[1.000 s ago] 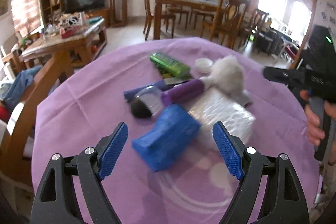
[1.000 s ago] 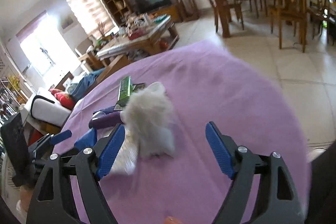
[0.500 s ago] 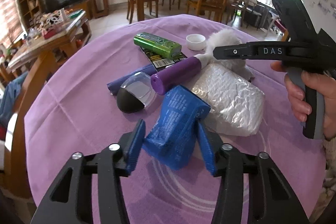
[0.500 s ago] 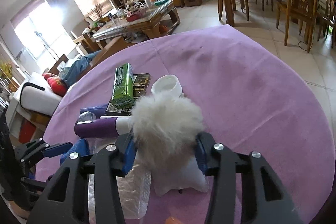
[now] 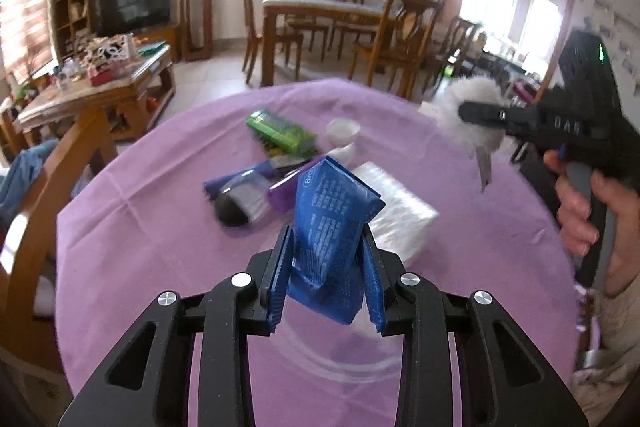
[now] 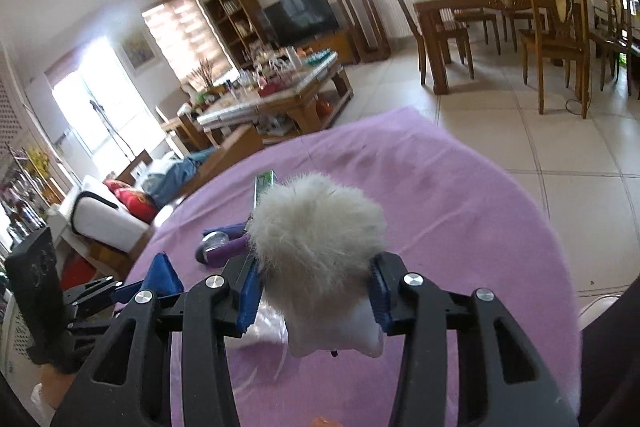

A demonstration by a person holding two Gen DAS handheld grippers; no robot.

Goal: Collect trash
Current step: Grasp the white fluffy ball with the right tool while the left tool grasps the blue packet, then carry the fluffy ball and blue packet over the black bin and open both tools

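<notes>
The pouch (image 5: 334,227) sits between the left gripper's (image 5: 327,269) fingers, above the desk (image 5: 140,227). Behind it lie the tube (image 5: 286,193), wrap (image 5: 396,211), box (image 5: 280,133) and cup (image 5: 343,131). The puff (image 6: 316,231), held clear of the desk, is at right.

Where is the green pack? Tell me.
In the left wrist view the green pack lies on the far side of the purple table, left of the white cap and behind the purple tube.
</notes>
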